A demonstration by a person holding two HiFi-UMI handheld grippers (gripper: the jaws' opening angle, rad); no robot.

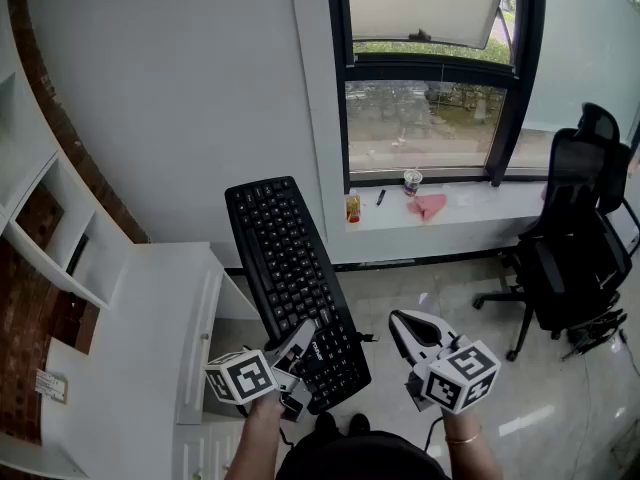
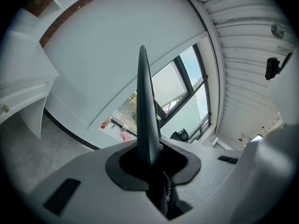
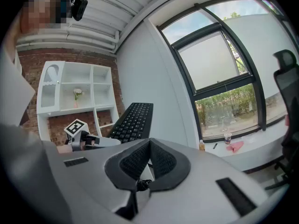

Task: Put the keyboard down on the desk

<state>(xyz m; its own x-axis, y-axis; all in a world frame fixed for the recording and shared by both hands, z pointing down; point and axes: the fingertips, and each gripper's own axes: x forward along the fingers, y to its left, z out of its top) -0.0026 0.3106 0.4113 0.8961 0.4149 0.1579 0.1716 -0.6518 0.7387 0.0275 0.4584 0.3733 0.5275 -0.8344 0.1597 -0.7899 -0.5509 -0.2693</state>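
- The window (image 1: 430, 68) fills the far wall on the right, with a pale blind drawn over its upper pane and trees showing outside.
- The white desk (image 1: 140, 338) stands on your left, against a white shelf unit (image 1: 40, 218) set on a brick wall.
- A black office chair (image 1: 575, 238) sits at the far right on the glossy floor (image 1: 450, 308), well apart from the desk.
- The black keyboard (image 1: 290, 268) is up in the air to the right of the desk, not resting on it. Its near end is in your grip, and its long body reaches away toward the far wall.
- Your left gripper (image 1: 297, 348) has its fingers clamped narrowly on the keyboard's near end. Its own view shows the board edge-on between them.
- Your right gripper (image 1: 402, 324) hangs just right of the keyboard without touching it. Its fingers are pressed together with nothing between them.
- On the window sill, a yellow bottle (image 1: 352, 207), a pen (image 1: 380, 197), a cup (image 1: 412, 181) and a pink cloth (image 1: 428, 205) lie near one another.
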